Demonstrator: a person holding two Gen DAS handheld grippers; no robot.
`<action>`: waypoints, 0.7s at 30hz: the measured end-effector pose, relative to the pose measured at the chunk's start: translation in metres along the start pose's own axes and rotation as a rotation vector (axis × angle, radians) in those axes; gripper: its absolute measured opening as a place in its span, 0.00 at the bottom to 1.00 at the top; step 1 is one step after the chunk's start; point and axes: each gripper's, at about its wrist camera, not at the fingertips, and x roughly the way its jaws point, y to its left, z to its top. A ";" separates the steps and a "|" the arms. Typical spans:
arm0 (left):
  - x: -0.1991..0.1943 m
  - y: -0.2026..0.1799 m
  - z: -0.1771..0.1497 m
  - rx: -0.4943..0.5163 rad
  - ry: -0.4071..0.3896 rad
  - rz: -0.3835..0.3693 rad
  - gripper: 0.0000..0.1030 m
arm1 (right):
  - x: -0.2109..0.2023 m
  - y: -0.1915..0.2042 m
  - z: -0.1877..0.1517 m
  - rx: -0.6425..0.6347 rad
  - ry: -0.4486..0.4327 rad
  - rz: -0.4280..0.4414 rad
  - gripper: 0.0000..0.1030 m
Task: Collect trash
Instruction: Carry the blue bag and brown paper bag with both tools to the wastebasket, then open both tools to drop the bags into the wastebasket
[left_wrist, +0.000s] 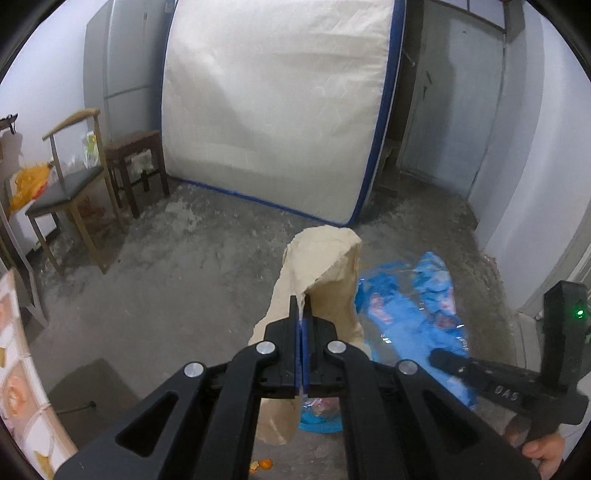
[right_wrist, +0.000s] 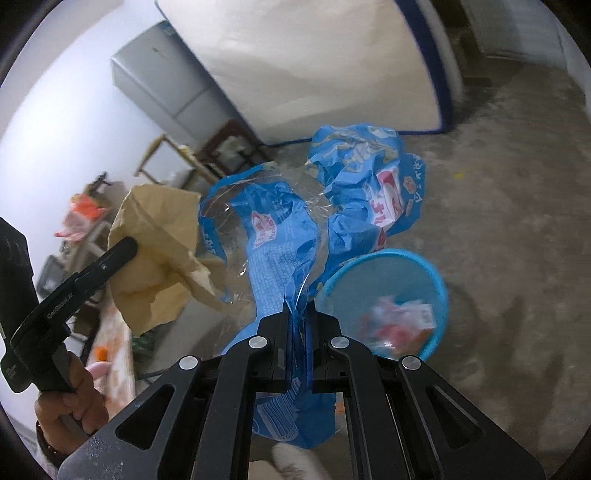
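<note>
Right now both tongs are clamped on trash and poised near the bin. The left tongs are pressed together on a fold of crumpled brown paper, which stands up and away from the tips toward the middle of the left wrist view, its lower flap hanging below the linkage. The right tongs are closed on a crinkled blue plastic wrapper, partly clear, that fans upward from the tips toward the upper centre of the right wrist view, its long axis running roughly along the line of the tongs.

What matters for the drop is the blue basket. In the right wrist view it sits on the concrete floor at centre right, just to the right of and beneath the wrapper, with some red and white packaging already inside. My judgement is that the right tongs are the nearer pair: the wrapper overlaps the basket's left rim in the picture, though how high it hangs above I cannot tell. The brown paper shows at centre left there, on the far side of the wrapper from the basket, so it likely needs carrying further right before release.

A small scrap of orange peel lies on the floor at the bottom of the left wrist view.
</note>
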 end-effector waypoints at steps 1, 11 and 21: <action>0.012 -0.001 -0.002 -0.003 0.015 0.001 0.00 | 0.003 -0.004 0.000 -0.001 0.006 -0.020 0.03; 0.117 -0.015 -0.035 0.012 0.209 -0.005 0.00 | 0.060 -0.034 -0.012 -0.011 0.136 -0.153 0.03; 0.177 -0.012 -0.070 -0.123 0.398 -0.092 0.46 | 0.128 -0.048 -0.012 -0.051 0.291 -0.255 0.19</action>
